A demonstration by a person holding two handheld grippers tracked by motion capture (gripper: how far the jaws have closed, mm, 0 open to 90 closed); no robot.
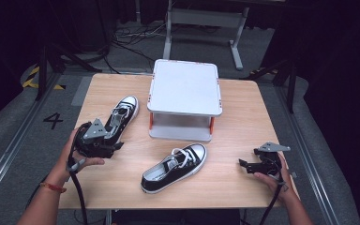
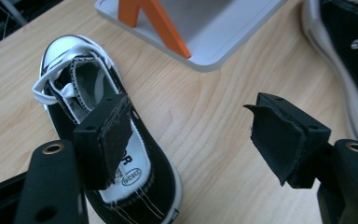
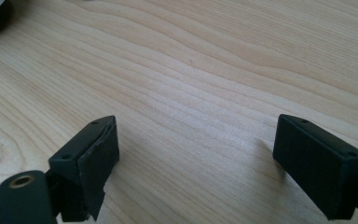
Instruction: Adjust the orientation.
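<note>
Our left gripper [image 1: 114, 146] hung with jaws apart and nothing between them over the heel of the left shoe [image 1: 121, 114], left of centre in the high view; our right gripper [image 1: 244, 164] rested gaping at lower right over bare table [image 1: 234, 122]. We judged a pinch on the soft collar could slip, or the lace [image 2: 46, 88] could snag, knocking the shoe against the grey stand [image 1: 184, 89].

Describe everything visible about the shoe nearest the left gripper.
The shoe is a black canvas low-top sneaker with a white rubber toe cap and sole edge, white laces threaded loosely through metal eyelets, and a pale insole with a printed logo. It lies upright on its sole on the wooden table, toe pointing away from the person, just left of the grey stand and apart from it. The left gripper hangs over its heel end with jaws open; nothing appears to touch the shoe but the table.
</note>
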